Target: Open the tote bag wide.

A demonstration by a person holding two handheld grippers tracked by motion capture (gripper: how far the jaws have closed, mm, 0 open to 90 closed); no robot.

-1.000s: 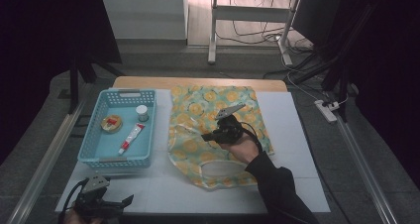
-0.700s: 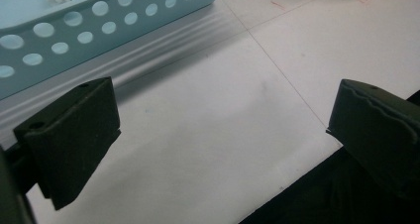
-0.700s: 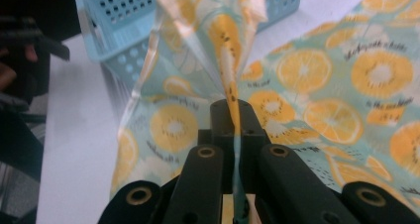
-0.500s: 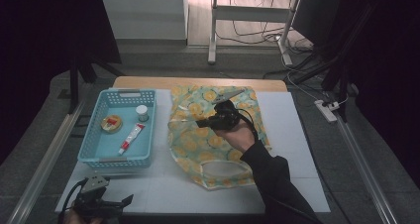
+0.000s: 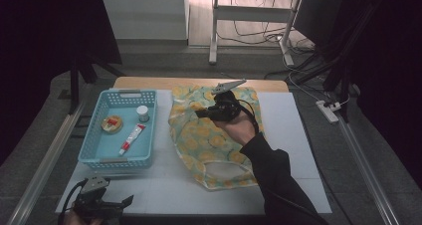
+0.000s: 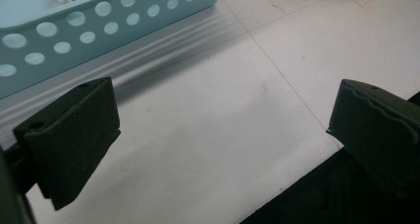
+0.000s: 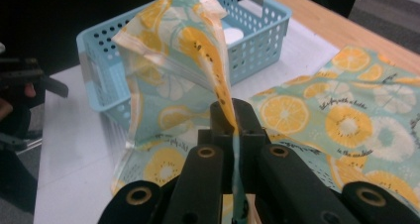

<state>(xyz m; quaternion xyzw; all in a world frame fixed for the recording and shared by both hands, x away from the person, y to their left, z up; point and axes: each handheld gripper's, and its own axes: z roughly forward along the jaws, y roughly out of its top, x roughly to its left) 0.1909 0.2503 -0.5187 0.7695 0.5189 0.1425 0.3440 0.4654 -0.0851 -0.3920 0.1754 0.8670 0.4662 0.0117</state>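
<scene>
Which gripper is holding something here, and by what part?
The right gripper is shut on the lemon-print bag, pinching a raised fold of its upper layer. The left gripper is open over the table, holding nothing.

A blue basket (image 5: 94, 150) sits on the white table (image 5: 298, 150). Inside the basket lie a tube (image 5: 132, 138), a small jar (image 5: 143, 113) and a round tin (image 5: 112, 124).

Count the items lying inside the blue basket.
3 in the blue basket: a round tin at left, a small white jar at the back, a tube in the middle.
</scene>
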